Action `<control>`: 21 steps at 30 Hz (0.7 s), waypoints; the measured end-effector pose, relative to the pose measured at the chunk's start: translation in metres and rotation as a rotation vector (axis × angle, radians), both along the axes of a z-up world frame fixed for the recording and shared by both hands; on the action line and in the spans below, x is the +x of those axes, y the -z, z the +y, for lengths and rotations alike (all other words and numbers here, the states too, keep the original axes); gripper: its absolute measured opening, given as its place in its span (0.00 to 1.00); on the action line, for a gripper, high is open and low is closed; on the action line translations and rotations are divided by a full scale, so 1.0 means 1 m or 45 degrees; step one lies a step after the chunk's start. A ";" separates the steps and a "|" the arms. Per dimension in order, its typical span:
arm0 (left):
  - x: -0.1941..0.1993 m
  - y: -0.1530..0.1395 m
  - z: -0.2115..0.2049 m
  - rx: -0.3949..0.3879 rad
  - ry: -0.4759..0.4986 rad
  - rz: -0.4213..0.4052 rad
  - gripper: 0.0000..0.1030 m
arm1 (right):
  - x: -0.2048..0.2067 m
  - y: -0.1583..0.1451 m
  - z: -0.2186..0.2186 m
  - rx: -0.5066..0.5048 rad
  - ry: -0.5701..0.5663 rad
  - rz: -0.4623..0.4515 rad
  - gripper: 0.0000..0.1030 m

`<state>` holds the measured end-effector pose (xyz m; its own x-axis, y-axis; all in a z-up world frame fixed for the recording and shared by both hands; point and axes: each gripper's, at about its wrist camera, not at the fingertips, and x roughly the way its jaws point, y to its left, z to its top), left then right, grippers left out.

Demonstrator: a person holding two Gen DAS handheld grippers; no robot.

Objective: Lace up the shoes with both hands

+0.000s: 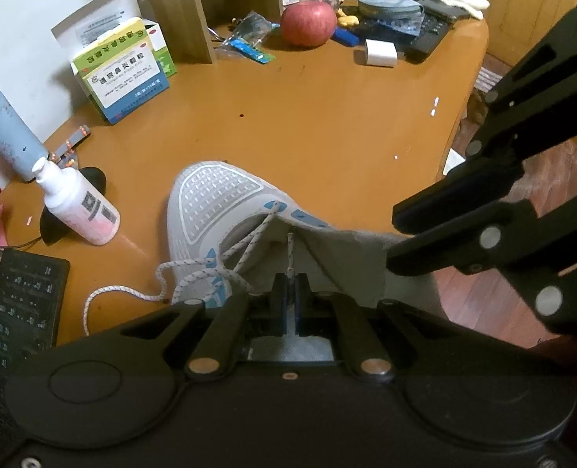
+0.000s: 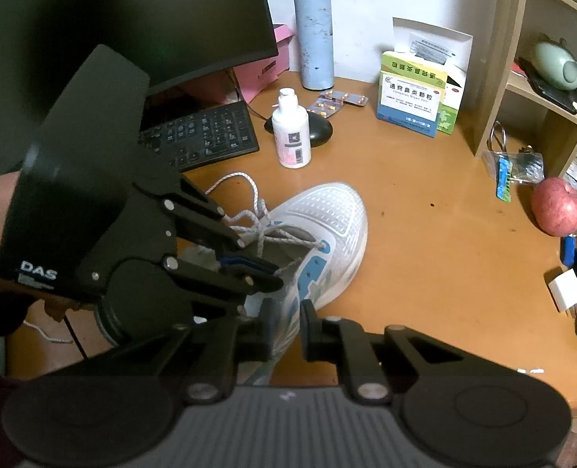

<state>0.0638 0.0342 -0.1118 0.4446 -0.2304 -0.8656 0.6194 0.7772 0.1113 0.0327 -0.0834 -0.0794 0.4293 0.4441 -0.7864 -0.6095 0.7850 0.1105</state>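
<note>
A white mesh shoe [image 1: 218,195] with blue eyelet patches lies on the orange table, toe pointing away. My left gripper [image 1: 290,292] is shut on the end of the white speckled lace [image 1: 290,249], which runs up to an eyelet by the tongue. The lace's other part [image 1: 124,292] loops loosely off the shoe's left side. In the right wrist view the left gripper [image 2: 274,275] comes in from the left over the shoe [image 2: 327,210]. My right gripper [image 2: 290,319] is shut on the shoe's side wall near the collar. It enters the left wrist view as the right gripper [image 1: 391,240].
A white bottle [image 1: 81,206] and a black keyboard [image 1: 19,304] stand left of the shoe. Medicine boxes [image 1: 124,78], a blue flask [image 2: 314,39], a monitor [image 2: 132,19] and a wooden shelf [image 2: 503,58] line the back. An apple [image 1: 308,23] and a white charger [image 2: 565,288] lie at the far side.
</note>
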 end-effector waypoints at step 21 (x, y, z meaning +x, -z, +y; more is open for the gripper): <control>0.001 0.002 -0.005 -0.024 0.018 0.010 0.01 | -0.001 -0.002 0.002 -0.013 -0.005 -0.001 0.13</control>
